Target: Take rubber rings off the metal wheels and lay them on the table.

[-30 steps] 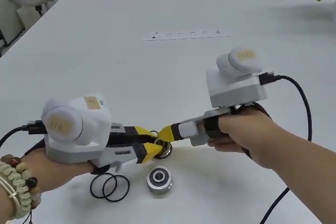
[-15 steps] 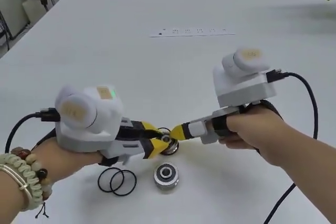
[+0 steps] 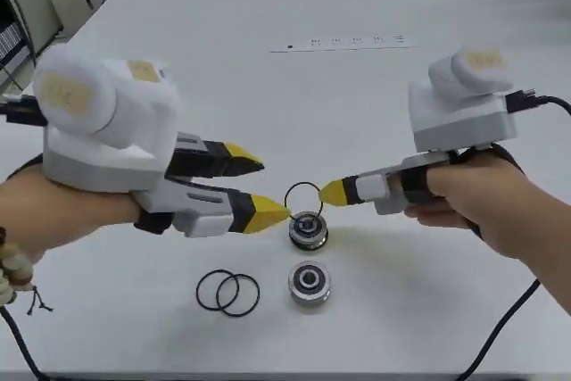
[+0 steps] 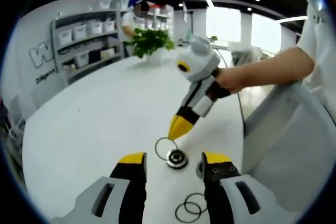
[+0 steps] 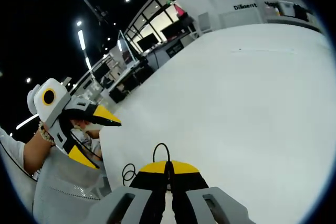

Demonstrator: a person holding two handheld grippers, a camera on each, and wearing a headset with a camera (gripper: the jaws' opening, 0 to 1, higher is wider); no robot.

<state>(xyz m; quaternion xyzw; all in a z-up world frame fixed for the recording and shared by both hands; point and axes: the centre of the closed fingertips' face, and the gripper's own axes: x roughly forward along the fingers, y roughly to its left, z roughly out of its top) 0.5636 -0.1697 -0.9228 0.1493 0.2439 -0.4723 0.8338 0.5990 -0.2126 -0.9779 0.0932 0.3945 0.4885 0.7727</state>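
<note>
**Right tool pinches a ring above the far wheel; left tool open**

In the head view we see the right tool (image 3: pixel 328 192) coming in from 3 o'clock, its two yellow-tipped jaws pressed together on a thin black rubber ring (image 3: pixel 303 184). The ring stands upright, with its lower edge just above the far silver metal wheel (image 3: pixel 308 230). We cannot tell whether ring and wheel touch. The right gripper view confirms the grip: the jaws meet with no gap, and the ring's loop rises from between the tips.

The left tool (image 3: pixel 272 188) reaches in from 9 o'clock with its jaws spread apart and nothing between them. Its lower yellow tip is just beside the far wheel, at about the wheel's 10 o'clock. In the left gripper view the far wheel sits ahead in the gap between the jaws.

A near silver metal wheel (image 3: pixel 309 281) lies flat on the white table (image 3: pixel 268 86), at 6 o'clock of the far one and close to it. At 9 o'clock of the near wheel, two loose black rubber rings (image 3: pixel 228 293) lie flat on the table, overlapping each other.
</note>
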